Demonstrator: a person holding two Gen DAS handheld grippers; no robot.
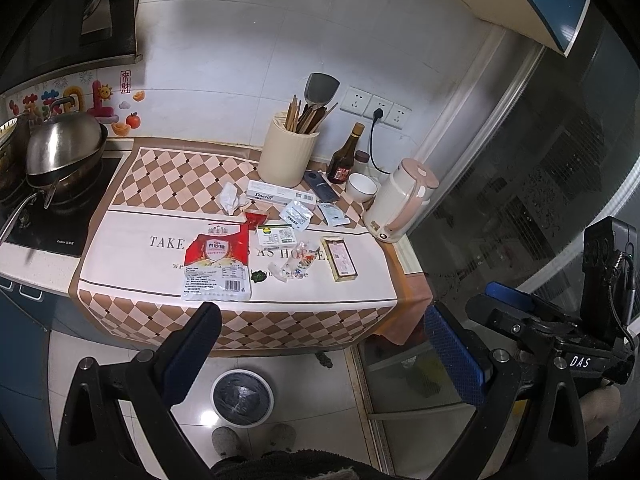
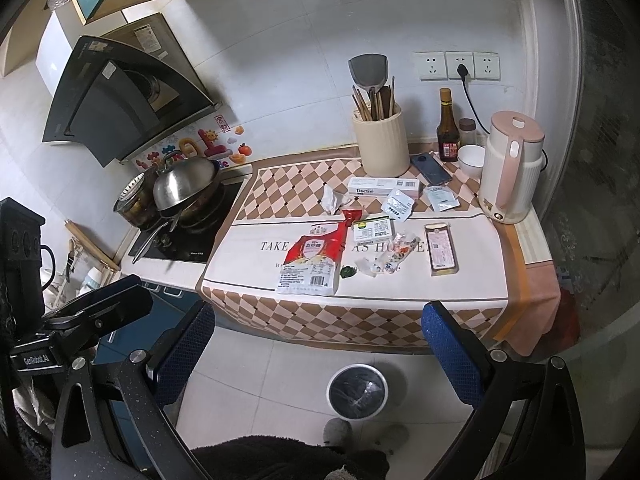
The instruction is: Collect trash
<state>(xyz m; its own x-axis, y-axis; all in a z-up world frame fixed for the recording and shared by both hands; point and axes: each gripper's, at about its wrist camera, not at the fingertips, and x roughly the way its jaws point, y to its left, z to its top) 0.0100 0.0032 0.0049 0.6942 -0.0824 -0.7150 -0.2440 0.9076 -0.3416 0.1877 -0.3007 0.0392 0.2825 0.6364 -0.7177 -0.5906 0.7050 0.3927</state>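
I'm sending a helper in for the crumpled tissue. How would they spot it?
Start at the cream utensil holder at the back of the checkered cloth. Just in front and to its left lies the crumpled white tissue, beside the "Doctor" box. It is the only plain, unprinted, wadded piece there.

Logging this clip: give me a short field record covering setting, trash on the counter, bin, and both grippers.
setting: kitchen counter with a checkered cloth
trash: red and white bag, crumpled tissue, candy wrappers, small boxes and sachets, all lying on the cloth
bin: round trash bin on the floor in front of the counter, dark liner
left gripper: open, holding nothing, short of the counter
right gripper: open, holding nothing, short of the counter
progress: nothing picked up yet
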